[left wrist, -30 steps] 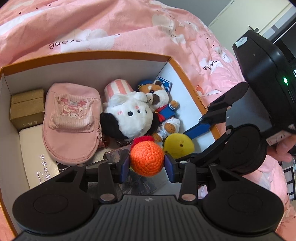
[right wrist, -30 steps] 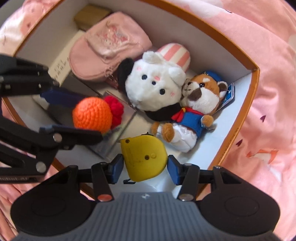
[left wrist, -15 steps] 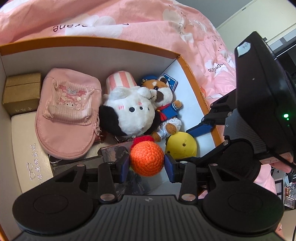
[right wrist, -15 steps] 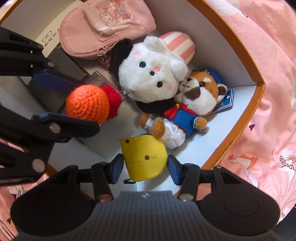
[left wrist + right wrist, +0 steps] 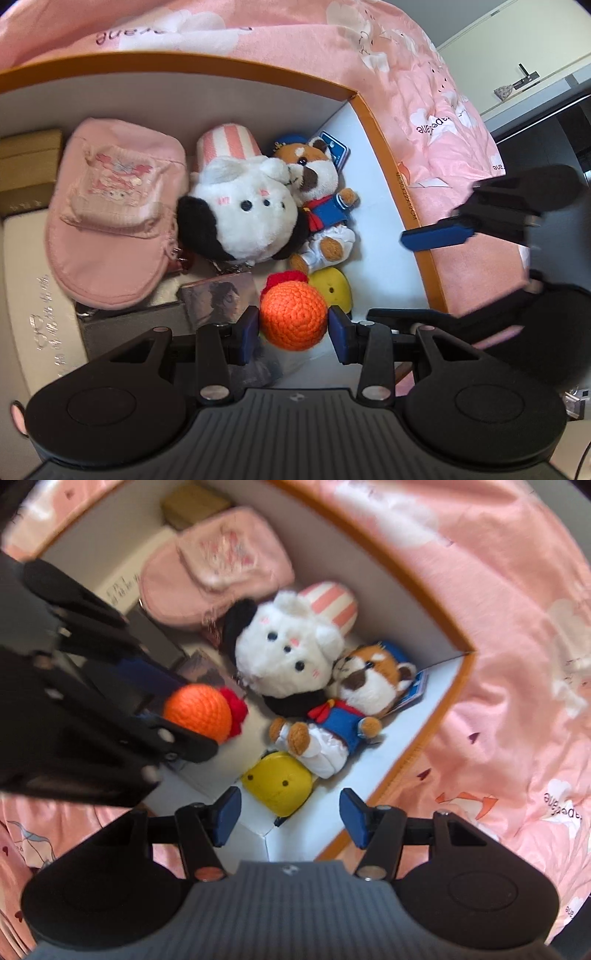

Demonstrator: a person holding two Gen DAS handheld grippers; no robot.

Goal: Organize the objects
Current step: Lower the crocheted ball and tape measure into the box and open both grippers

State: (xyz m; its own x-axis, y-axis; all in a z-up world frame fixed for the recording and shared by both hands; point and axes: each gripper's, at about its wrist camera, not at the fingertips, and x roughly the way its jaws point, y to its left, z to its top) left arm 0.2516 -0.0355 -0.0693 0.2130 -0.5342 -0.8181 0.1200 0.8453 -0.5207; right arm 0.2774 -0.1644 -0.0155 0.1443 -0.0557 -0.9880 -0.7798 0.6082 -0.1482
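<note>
Left gripper [image 5: 293, 328] reaches down into the orange-rimmed box [image 5: 384, 147], clamped on the orange crochet ball [image 5: 293, 319]. Right gripper [image 5: 290, 818] hovers above the box's near corner, jaws wide, nothing in them. Yellow toy [image 5: 279, 786] lies on the box floor at that corner, touching the fox plush [image 5: 347, 716].

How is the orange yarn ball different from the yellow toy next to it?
The orange crocheted ball is knitted and bumpy with a red tuft; the yellow toy is smooth with two dot eyes.

The ball is squeezed between the left tongs, up off the floor of the box. The yellow toy lies in the box beside the fox plush, and the right tongs stand open with nothing in them.

Both are small, round and bright.
</note>
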